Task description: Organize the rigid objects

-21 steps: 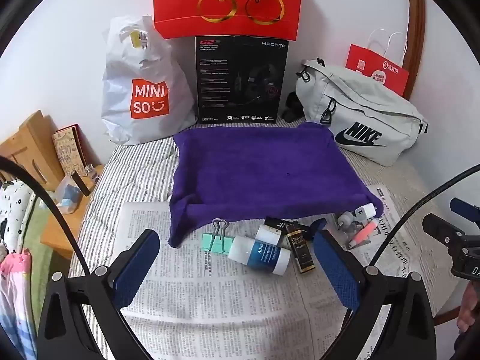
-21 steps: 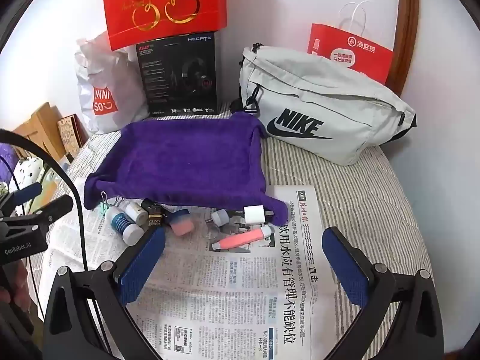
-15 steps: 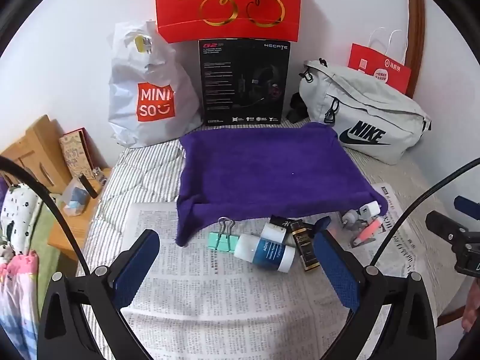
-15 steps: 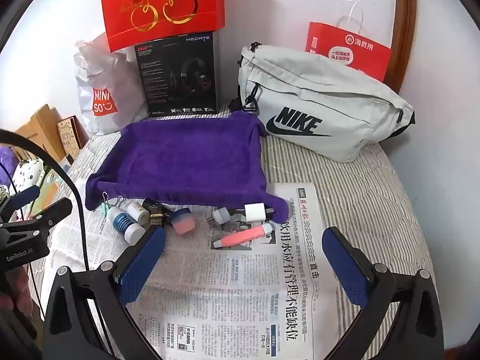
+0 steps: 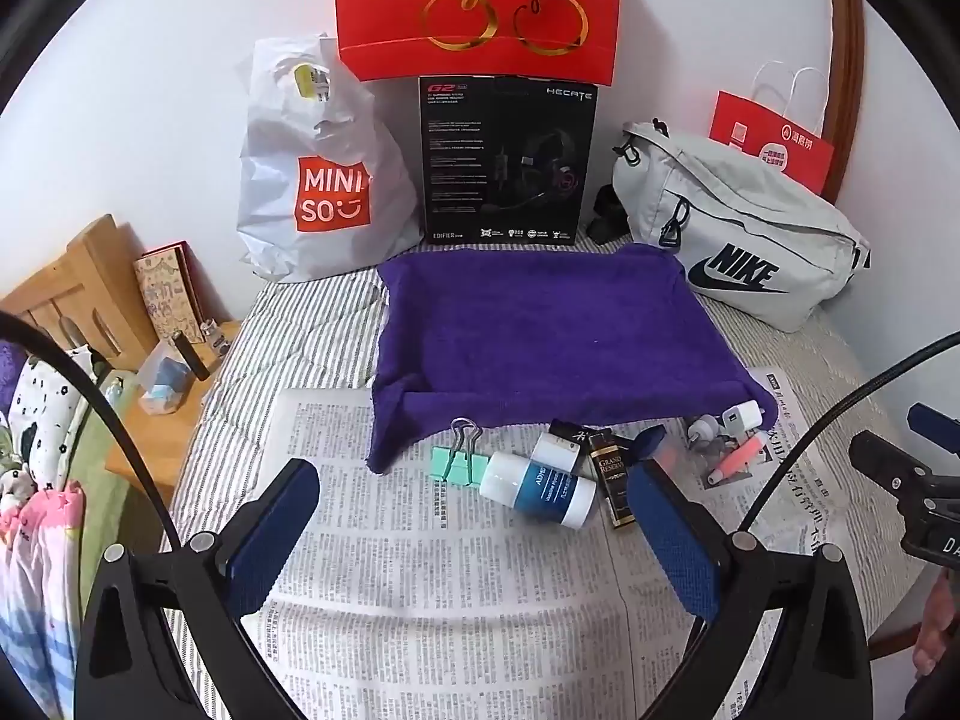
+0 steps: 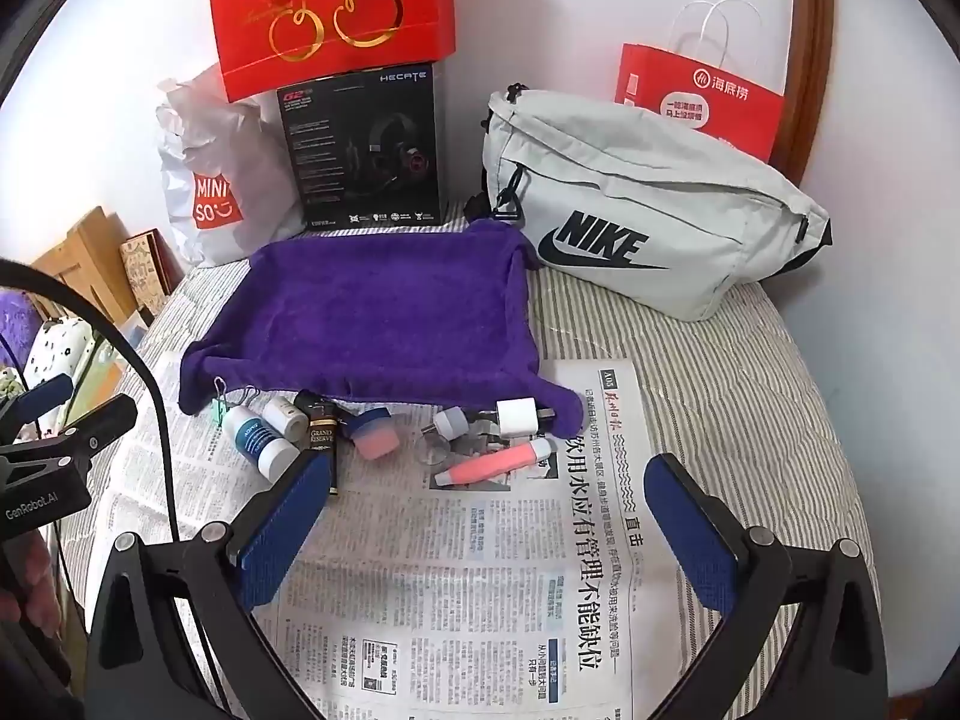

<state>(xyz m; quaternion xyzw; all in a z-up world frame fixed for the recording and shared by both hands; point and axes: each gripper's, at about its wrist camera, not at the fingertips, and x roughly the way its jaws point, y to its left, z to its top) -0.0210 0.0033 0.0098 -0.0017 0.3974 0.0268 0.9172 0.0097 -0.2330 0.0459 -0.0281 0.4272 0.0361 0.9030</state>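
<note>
A row of small objects lies on newspaper (image 5: 456, 594) along the near edge of a purple towel (image 5: 540, 330): a mint binder clip (image 5: 459, 462), a white and blue bottle (image 5: 540, 489), a dark "Grand Reserve" box (image 5: 613, 477), a white charger (image 6: 517, 416) and a pink tube (image 6: 495, 463). My left gripper (image 5: 474, 531) is open and empty just short of the bottle. My right gripper (image 6: 486, 531) is open and empty, below the pink tube. A pink-capped jar (image 6: 373, 435) lies between box and tube.
Behind the towel stand a white Miniso bag (image 5: 312, 180), a black headset box (image 5: 507, 162) under a red gift bag (image 5: 480, 6), and a grey Nike pouch (image 5: 744, 240) with a red paper bag (image 6: 699, 99). A wooden side table (image 5: 162, 414) is left of the bed.
Both grippers have shifted slightly left and forward, so the objects sit a little nearer and more to the right in the left view. Nothing was touched; both stay open.
</note>
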